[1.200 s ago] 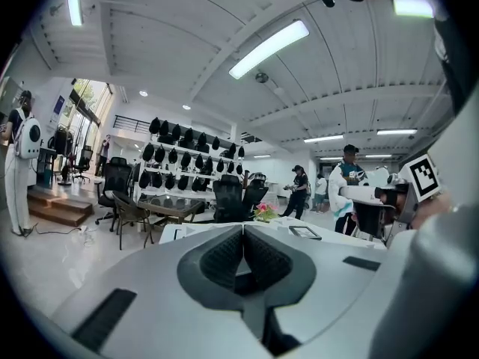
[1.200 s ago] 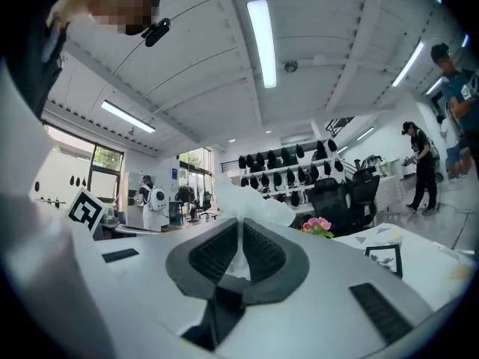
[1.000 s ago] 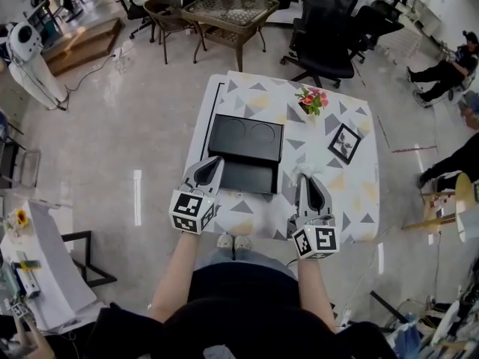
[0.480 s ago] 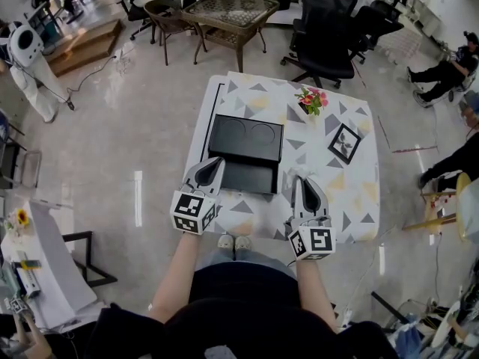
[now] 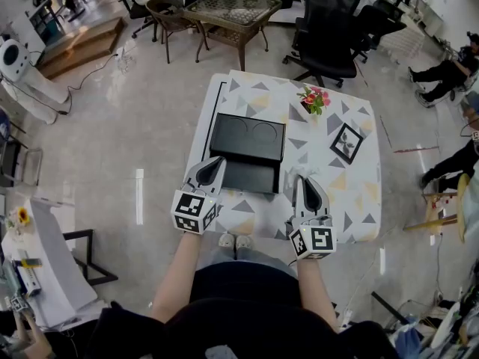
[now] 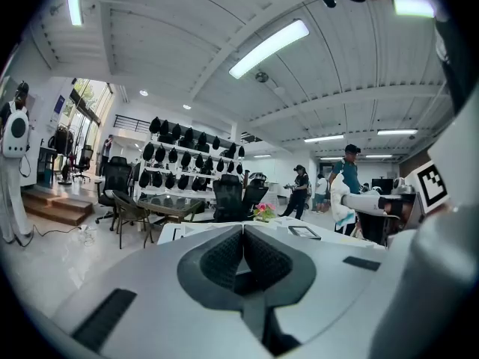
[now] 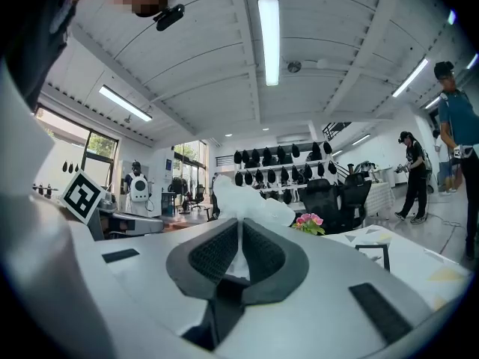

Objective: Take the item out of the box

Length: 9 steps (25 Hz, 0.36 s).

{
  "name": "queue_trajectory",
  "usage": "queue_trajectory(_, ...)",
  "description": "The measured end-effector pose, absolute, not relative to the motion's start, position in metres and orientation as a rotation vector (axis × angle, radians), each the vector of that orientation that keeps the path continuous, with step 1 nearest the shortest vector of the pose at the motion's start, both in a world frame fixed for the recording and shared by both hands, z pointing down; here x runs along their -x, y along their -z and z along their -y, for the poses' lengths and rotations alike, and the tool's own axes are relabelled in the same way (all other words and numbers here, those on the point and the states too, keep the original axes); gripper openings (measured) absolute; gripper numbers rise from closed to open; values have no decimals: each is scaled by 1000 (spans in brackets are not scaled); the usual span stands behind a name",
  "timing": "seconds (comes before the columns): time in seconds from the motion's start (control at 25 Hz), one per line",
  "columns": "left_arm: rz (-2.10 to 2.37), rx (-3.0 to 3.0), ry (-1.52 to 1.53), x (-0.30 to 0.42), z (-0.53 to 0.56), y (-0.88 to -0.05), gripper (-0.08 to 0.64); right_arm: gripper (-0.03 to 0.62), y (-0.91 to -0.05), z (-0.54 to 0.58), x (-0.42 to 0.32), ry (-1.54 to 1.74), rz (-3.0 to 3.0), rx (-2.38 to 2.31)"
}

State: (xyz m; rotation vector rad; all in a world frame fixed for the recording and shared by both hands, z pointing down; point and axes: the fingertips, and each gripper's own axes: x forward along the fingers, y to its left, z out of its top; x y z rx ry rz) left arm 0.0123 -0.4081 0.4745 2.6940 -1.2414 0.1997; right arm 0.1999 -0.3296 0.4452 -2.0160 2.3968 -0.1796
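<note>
A black box (image 5: 253,176) lies open on the patterned table (image 5: 352,193), its lid (image 5: 247,137) with two round hollows folded back behind it. My right gripper (image 5: 302,181) hovers at the box's right front corner, shut on a crumpled white item (image 7: 247,199) that sticks out beyond its tips (image 7: 240,229). In the head view that white item (image 5: 299,173) barely peeks out at the tips. My left gripper (image 5: 217,161) sits at the box's left front corner, shut with nothing between its pads (image 6: 224,254).
A small pot of pink flowers (image 5: 313,99) and a framed picture (image 5: 344,142) stand on the table to the right of the box. Office chairs (image 5: 325,28) and a glass table (image 5: 228,7) are beyond. People stand and sit at the far right (image 5: 441,72).
My right gripper has shifted slightly left, toward the box, still gripping the white item. The left gripper has stayed put.
</note>
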Motion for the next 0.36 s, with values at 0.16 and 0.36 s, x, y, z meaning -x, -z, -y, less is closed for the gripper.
queue_trajectory(0.16,1245,-2687,-202,-11,409,-477,21,20,-447,330,-201,184,-2395,2021)
queue_trajectory(0.36,1240,-2688,-204,-12,411,-478,21,20,-449,331,-203,192,-2390,2031)
